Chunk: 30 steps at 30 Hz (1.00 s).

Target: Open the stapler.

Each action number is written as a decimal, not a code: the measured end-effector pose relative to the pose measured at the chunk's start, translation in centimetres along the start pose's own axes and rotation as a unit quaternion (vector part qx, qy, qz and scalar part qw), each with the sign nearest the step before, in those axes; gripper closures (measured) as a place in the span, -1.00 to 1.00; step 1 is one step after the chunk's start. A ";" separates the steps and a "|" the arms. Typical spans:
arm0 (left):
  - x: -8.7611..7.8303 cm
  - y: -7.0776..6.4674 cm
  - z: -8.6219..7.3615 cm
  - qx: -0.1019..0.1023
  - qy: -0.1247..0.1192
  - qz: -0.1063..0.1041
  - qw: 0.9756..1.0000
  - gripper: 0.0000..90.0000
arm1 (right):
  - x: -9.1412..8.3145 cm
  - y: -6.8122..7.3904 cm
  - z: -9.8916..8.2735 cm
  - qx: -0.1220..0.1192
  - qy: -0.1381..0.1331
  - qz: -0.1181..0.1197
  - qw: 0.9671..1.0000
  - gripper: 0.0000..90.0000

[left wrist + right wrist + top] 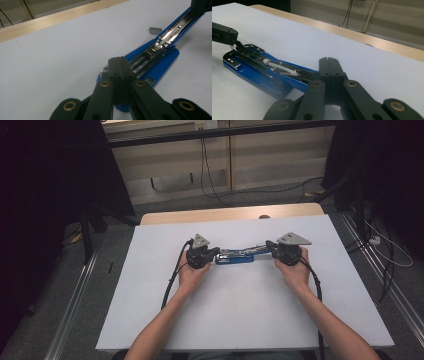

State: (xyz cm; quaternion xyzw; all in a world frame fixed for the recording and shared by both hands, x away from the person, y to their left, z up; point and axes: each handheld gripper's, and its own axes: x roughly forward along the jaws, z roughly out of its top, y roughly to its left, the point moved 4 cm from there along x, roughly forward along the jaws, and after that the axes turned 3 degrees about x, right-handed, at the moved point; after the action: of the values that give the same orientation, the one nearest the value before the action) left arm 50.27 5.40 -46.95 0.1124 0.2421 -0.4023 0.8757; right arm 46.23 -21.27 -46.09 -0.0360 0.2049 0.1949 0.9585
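Black fingers (119,65) pinch glossy blue stapler (160,62).

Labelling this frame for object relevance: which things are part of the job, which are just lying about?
In the job:
- blue stapler, opened out flat on the table
- left gripper, shut, at one end of it
- right gripper, shut, at the other end
- strip of staples beside the stapler, likely

Lying about:
- white table sheet
- floor cables

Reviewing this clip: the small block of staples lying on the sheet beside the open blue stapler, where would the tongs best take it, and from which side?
Grip the staple block across its narrow width, on the two long flat faces, coming straight down from above. It lies flat and low on the white sheet, apart from the stapler, so a sideways approach would likely just push it along.
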 end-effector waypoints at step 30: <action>-0.3 -0.2 0.4 0.000 -0.015 0.004 1.000 1.00 | 0.4 -0.3 -0.9 0.004 0.014 0.001 1.000 1.00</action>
State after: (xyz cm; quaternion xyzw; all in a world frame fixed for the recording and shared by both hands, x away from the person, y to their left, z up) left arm 50.08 5.27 -46.43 0.1068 0.2285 -0.4007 0.8808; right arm 46.29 -21.54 -47.05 -0.0344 0.2196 0.1949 0.9553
